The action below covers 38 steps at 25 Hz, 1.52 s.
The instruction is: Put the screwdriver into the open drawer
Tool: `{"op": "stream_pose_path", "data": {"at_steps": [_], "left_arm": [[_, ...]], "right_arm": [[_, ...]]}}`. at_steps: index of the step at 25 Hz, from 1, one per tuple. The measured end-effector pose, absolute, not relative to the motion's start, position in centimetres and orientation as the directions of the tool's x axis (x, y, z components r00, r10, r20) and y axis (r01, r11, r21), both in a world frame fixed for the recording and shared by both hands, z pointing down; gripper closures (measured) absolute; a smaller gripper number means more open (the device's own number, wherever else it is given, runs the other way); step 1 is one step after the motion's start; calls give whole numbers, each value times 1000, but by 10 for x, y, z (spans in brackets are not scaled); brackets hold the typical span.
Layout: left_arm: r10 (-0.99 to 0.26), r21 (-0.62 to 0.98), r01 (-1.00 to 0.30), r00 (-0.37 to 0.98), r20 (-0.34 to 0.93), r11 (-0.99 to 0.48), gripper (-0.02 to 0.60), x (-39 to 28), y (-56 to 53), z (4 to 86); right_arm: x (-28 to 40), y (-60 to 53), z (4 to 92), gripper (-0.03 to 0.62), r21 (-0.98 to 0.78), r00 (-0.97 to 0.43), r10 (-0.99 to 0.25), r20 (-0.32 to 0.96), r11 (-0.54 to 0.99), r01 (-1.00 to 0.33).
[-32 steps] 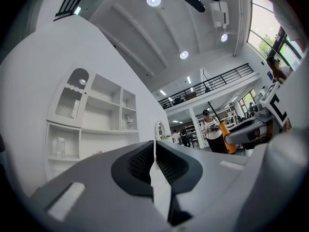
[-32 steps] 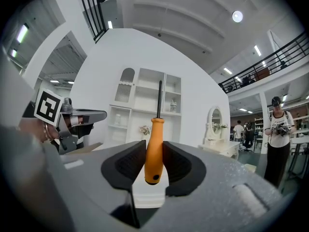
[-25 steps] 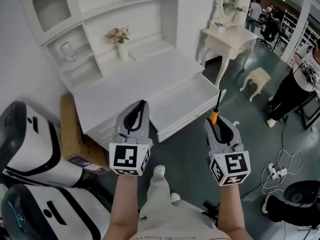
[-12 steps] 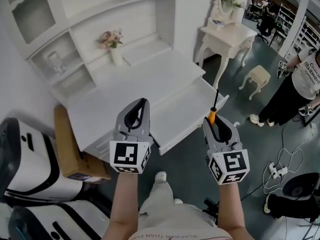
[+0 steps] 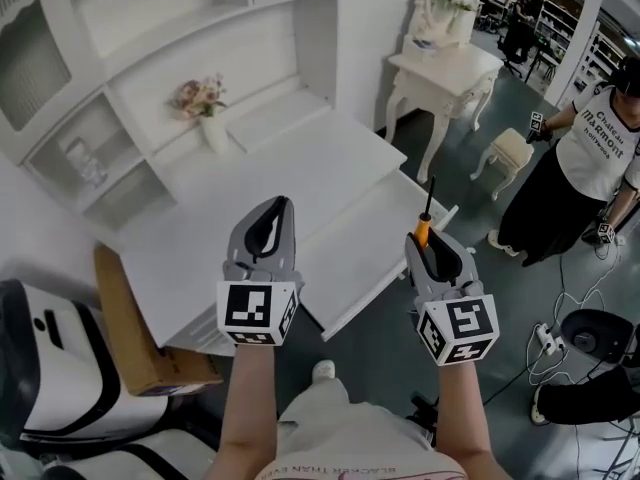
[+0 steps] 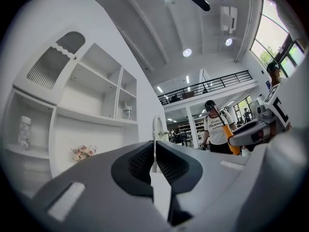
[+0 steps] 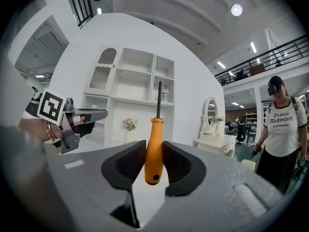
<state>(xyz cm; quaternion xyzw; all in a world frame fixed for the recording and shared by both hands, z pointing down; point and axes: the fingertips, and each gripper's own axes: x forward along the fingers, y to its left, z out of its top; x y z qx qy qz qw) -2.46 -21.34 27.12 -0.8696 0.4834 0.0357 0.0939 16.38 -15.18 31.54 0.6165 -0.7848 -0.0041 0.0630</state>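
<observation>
— Judging the coming move, where is the screwdriver (image 7: pixel 155 132) kept?
— It is clamped by its orange handle between the fingers of the right gripper (image 7: pixel 153 149), with the shaft run straight ahead. The open drawer (image 5: pixel 365 243) is seen below, just beyond the tip.
— And the left gripper (image 5: pixel 281 211)?
— Its fingers are pressed together on nothing, over the desk (image 5: pixel 240 203). The right hand is judged nearer.
— Counts?
— One screwdriver, one open drawer and two grippers are counted.
</observation>
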Motion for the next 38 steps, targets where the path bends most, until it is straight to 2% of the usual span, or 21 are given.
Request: {"op": "stream_pose_path", "data": {"at_steps": [17, 38], "left_arm": [[-803, -113, -813, 582, -127, -572, 572, -37, -303, 286], [-815, -50, -815, 579, -3, -578, 572, -30, -335, 344]], "right_arm": [[157, -239, 346, 482, 48, -164, -971, 174, 175, -983], [155, -271, 472, 482, -134, -193, -850, 490, 145, -980]]}}
